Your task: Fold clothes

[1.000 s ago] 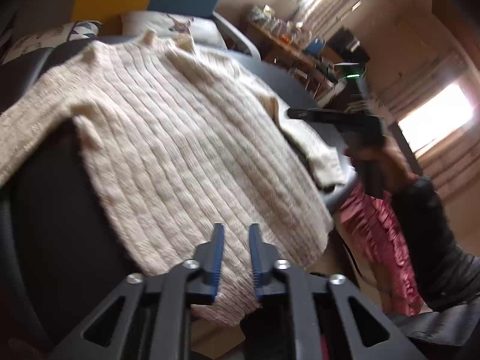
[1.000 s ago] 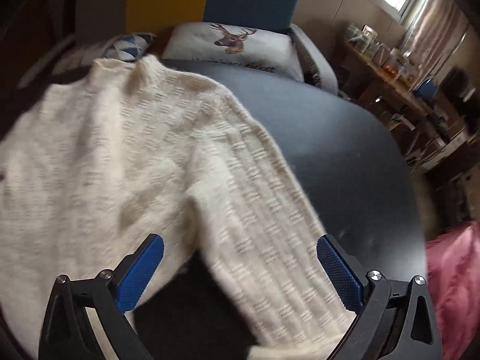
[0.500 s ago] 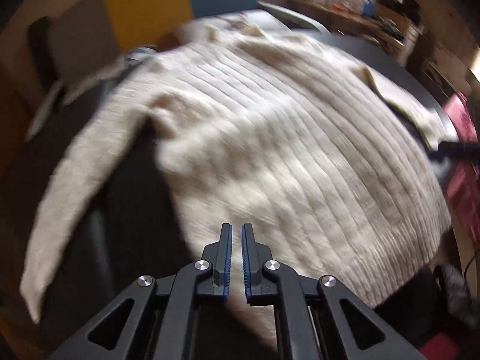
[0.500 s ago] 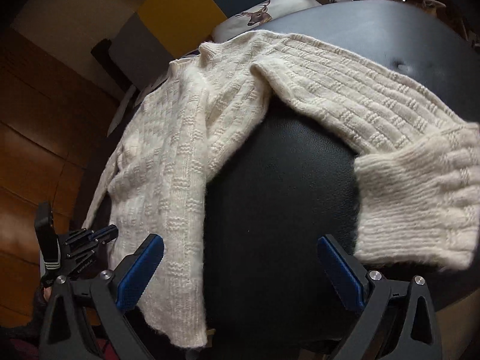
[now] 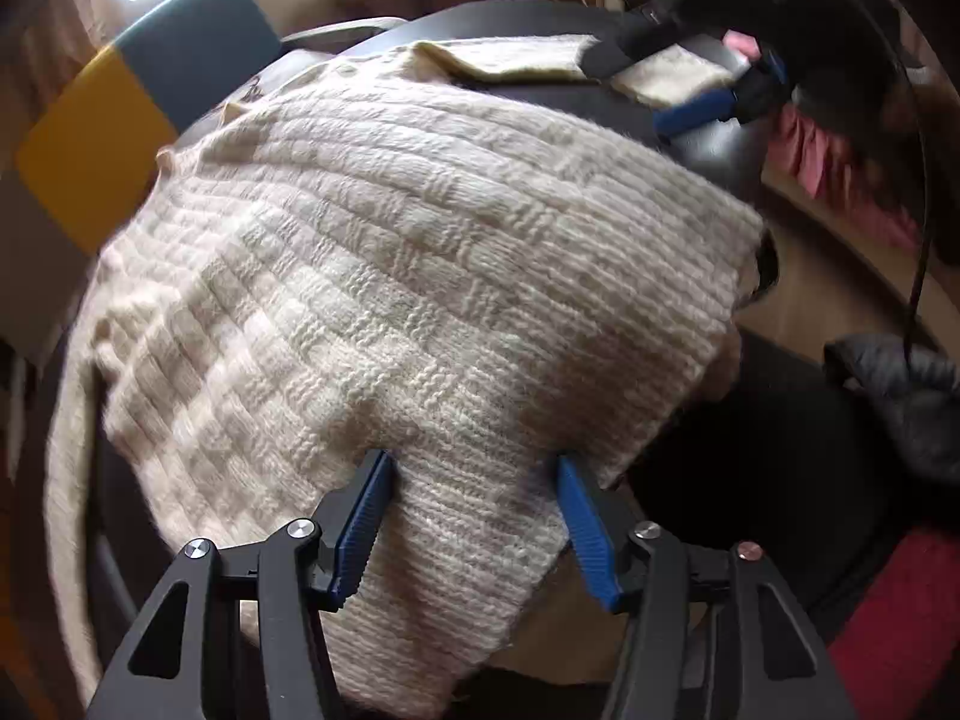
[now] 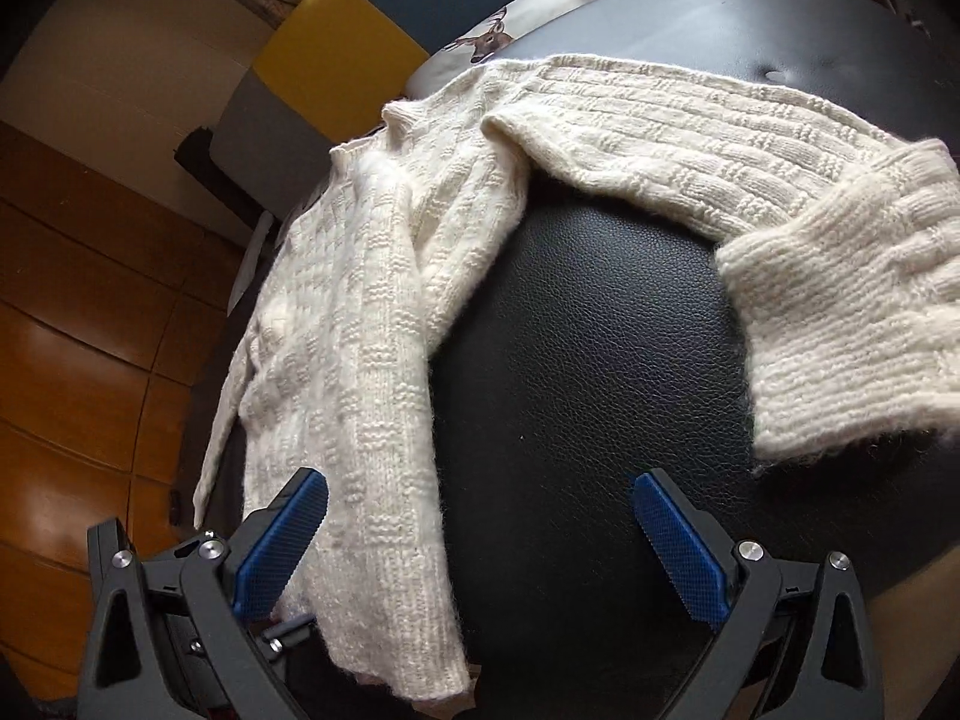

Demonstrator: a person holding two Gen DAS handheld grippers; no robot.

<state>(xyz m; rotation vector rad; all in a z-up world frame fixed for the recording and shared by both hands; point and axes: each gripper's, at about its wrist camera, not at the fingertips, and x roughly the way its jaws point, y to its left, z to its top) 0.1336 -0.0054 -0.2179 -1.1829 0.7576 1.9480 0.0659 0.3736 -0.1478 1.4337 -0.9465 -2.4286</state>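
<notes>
A cream knitted sweater [image 5: 420, 276] lies spread over a round black leather surface [image 6: 588, 360]. My left gripper [image 5: 474, 516] hangs close over the sweater's bottom hem. Its jaws are opening, and the hem corner lies between the blue pads without being pinched. My right gripper [image 6: 480, 540] is open over bare leather, its left finger beside the sweater's [image 6: 372, 324] side edge. One sleeve stretches across the top, its ribbed cuff [image 6: 840, 312] folded back at the right. In the left wrist view my right gripper [image 5: 714, 105] shows at the far right near that cuff.
A chair with a yellow and blue back [image 5: 102, 144] and a deer cushion [image 6: 498, 36] stand behind the surface. Pink cloth [image 5: 840, 180], a dark padded jacket [image 5: 900, 396] and something red [image 5: 900, 618] lie to the right. Wooden floor [image 6: 72, 330] shows at the left.
My left gripper's jaws went from nearly shut to wide apart, and it sank closer to the sweater's hem. The right gripper swung round to the sleeve side earlier and has since held still.
</notes>
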